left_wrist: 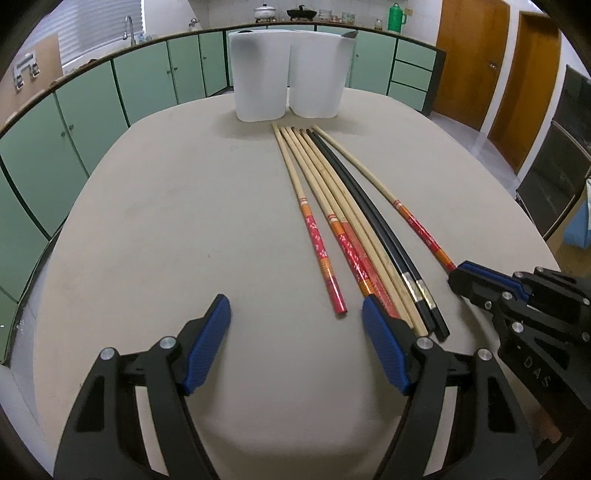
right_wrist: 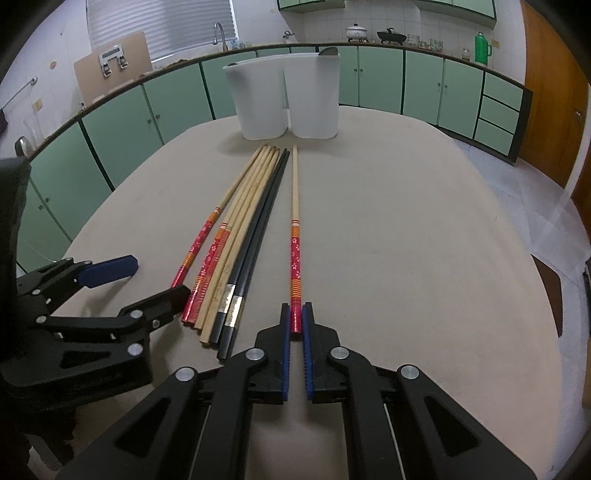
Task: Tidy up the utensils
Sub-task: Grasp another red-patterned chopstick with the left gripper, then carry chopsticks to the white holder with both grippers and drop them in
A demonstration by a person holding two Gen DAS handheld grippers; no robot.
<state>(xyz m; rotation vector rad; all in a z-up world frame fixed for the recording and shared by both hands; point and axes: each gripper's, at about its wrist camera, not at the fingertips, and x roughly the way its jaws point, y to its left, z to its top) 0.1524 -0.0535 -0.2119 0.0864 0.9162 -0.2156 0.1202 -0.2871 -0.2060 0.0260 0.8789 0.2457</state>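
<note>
Chopsticks [left_wrist: 354, 221] fanned flat on worktop [left_wrist: 166, 229], thin ends toward white holder [left_wrist: 291, 74] at far edge. Right tool [right_wrist: 296, 325] clamped on red end of one red-patterned stick [right_wrist: 295, 236], set apart to right of bundle, still lying flat. Left tool [left_wrist: 295, 332] apart, nothing between pads; right pad [left_wrist: 384, 350] just beside ends of bundle.

Risks, as judged: grip sits at extreme end of a long stick, so likely to droop or swivel on lifting, and thin tip may miss holder mouth. Left pad so near bundle may nudge and scatter sticks. Round sticks liable to roll.

Worktop plain beige, matte, rounded edge, a few faint marks. Kitchen beyond: green cabinets [right_wrist: 380, 81], tap [right_wrist: 219, 33], pots on counter, green flask [right_wrist: 482, 48], wooden doors [left_wrist: 465, 62].
</note>
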